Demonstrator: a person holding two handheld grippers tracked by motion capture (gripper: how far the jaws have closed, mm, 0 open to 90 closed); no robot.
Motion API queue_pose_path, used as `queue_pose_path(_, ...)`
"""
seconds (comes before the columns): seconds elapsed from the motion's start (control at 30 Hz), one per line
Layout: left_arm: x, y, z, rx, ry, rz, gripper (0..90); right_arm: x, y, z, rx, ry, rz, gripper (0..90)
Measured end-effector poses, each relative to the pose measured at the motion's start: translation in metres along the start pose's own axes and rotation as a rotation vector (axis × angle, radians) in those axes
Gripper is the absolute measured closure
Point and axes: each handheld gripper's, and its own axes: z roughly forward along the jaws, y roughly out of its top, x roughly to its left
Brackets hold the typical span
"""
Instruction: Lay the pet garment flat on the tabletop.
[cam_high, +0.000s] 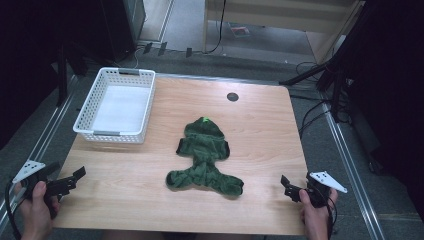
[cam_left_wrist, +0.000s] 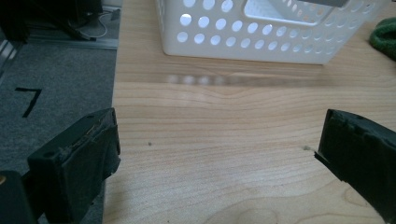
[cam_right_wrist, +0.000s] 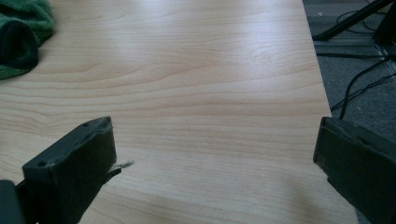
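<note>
A dark green fleece garment (cam_high: 205, 157) with a hood lies spread flat in the middle of the wooden table (cam_high: 265, 135). Its edge appears at the right in the left gripper view (cam_left_wrist: 385, 37) and at the top left in the right gripper view (cam_right_wrist: 21, 37). My left gripper (cam_high: 76, 179) sits at the table's front left corner, open, with nothing between its jaws (cam_left_wrist: 219, 135). At the front right edge my right gripper (cam_high: 288, 188) is also open and holds nothing (cam_right_wrist: 215, 140). Both are well apart from the garment.
A white perforated basket (cam_high: 142, 107) stands at the table's back left, close ahead of the left gripper (cam_left_wrist: 261, 42). A black round grommet (cam_high: 232, 97) sits near the back edge. Cables and stand legs (cam_high: 320, 75) lie on the floor at the right.
</note>
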Motion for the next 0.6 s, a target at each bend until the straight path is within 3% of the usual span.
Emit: queue_pose_path(0.6,-0.0017,0.0005,0.0011,0.007,0.007,0.009,0.0,-0.0005,0.0002,0.0013,0.011,0.003,0.006,0.0)
